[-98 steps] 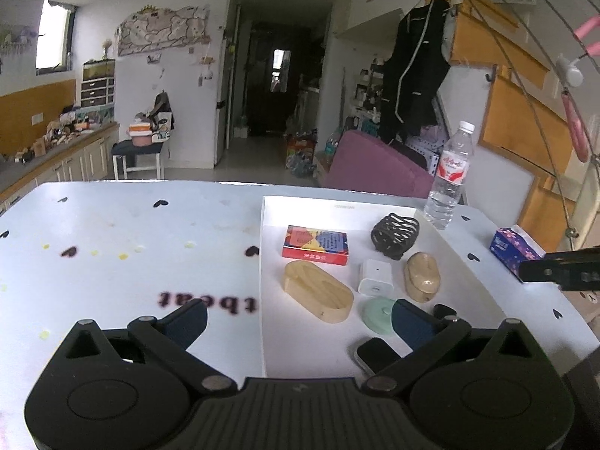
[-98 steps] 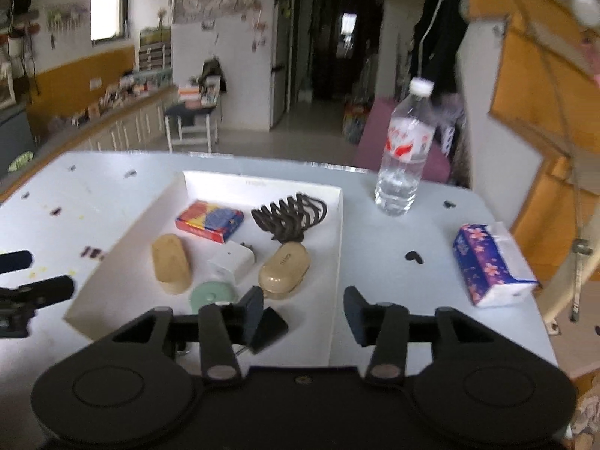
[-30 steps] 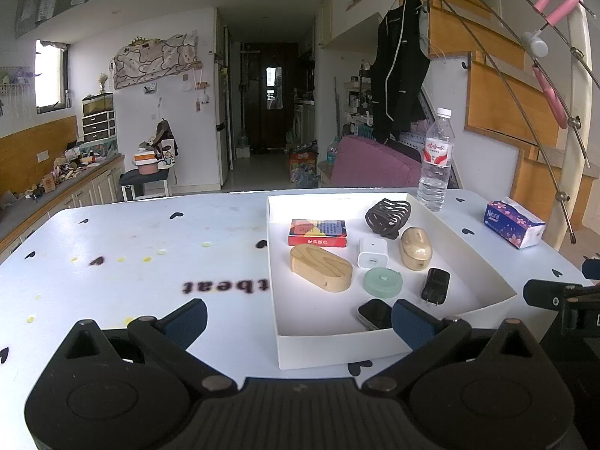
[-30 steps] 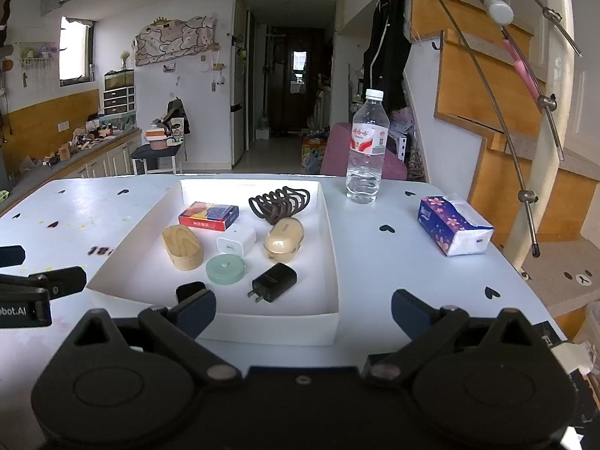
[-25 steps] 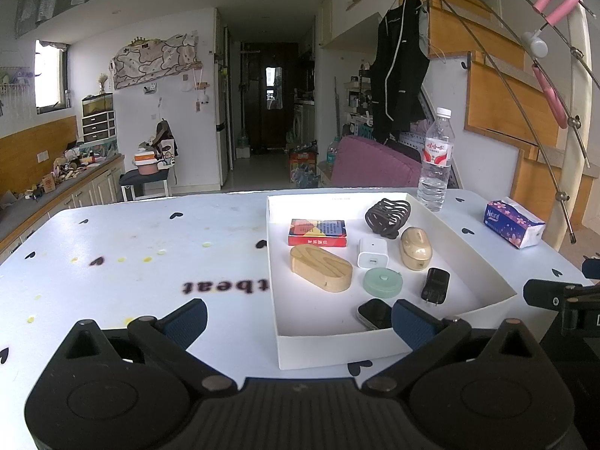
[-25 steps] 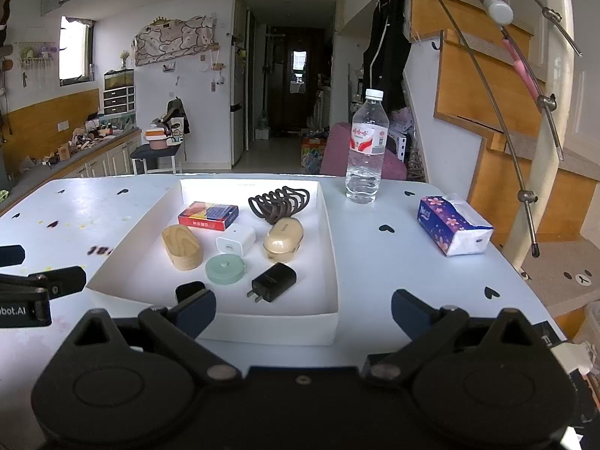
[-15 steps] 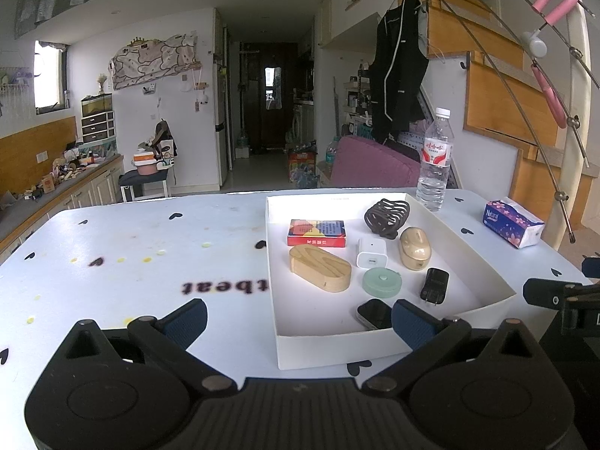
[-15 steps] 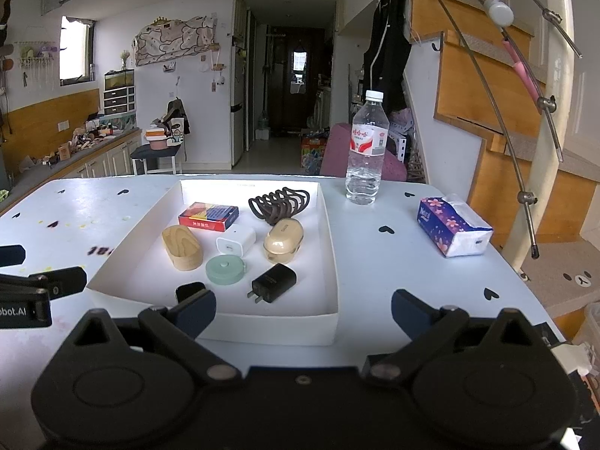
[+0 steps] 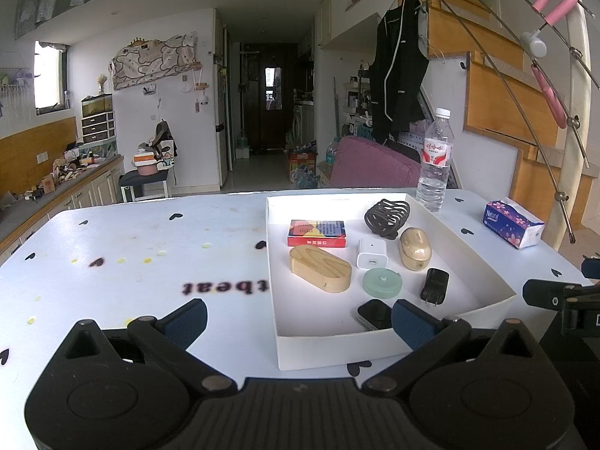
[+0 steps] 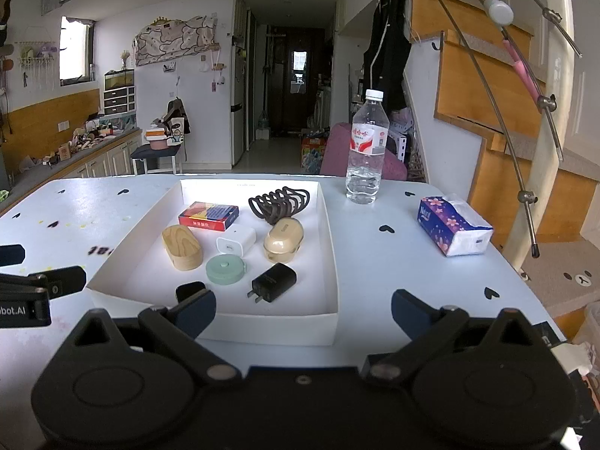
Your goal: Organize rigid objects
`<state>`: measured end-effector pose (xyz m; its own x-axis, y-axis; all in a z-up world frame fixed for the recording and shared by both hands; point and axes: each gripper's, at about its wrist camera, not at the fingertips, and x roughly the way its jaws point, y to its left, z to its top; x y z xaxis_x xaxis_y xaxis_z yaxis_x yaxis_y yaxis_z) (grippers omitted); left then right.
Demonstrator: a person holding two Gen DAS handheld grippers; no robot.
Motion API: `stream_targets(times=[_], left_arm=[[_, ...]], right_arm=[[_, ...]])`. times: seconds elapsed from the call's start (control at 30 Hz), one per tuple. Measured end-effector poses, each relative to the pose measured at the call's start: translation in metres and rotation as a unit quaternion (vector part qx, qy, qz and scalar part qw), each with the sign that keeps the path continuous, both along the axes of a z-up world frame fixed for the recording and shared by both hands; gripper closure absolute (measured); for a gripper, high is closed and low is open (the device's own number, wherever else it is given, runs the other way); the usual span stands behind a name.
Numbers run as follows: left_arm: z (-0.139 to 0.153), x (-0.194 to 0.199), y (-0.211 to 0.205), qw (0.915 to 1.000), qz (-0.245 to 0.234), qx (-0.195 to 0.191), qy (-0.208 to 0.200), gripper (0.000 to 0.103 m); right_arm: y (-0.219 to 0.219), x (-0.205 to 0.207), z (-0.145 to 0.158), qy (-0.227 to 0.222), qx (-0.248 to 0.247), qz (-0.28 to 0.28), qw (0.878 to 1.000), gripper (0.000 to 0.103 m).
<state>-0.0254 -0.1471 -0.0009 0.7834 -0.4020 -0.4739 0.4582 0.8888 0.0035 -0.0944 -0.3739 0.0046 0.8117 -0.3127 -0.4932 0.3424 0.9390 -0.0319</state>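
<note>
A white tray (image 9: 483,262) (image 10: 330,247) on the white table holds several objects: a red and blue card box (image 9: 317,233) (image 10: 209,216), a black hair claw (image 9: 387,214) (image 10: 279,200), a wooden oval case (image 9: 320,268) (image 10: 182,246), a white charger (image 9: 371,254) (image 10: 236,244), a gold case (image 9: 414,248) (image 10: 283,240), a green round tape (image 9: 381,282) (image 10: 225,269), a black plug (image 9: 435,285) (image 10: 273,281) and a small black device (image 9: 373,313) (image 10: 189,290). My left gripper (image 9: 298,322) is open and empty before the tray's near left corner. My right gripper (image 10: 303,309) is open and empty before its near right corner.
A water bottle (image 9: 435,161) (image 10: 365,150) stands beyond the tray's far right corner. A tissue pack (image 9: 512,223) (image 10: 452,230) lies at the table's right. A staircase railing (image 10: 555,112) stands right of the table. Dark lettering (image 9: 225,287) marks the table left of the tray.
Since 3.3 s ago both grippers have drawn back from the tray and the right one has opened wide; the black plug now lies in the tray. Over the last second nothing has moved.
</note>
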Motion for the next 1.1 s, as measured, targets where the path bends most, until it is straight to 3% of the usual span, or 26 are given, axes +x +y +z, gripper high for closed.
stream_targets(times=[1.1], left_arm=[[-0.0003,-0.0003,-0.0004,1.0000,0.000,0.001,0.000,0.000]], right_arm=[[-0.0026,-0.0021,-0.0025,0.001,0.002,0.000,1.000,0.002]])
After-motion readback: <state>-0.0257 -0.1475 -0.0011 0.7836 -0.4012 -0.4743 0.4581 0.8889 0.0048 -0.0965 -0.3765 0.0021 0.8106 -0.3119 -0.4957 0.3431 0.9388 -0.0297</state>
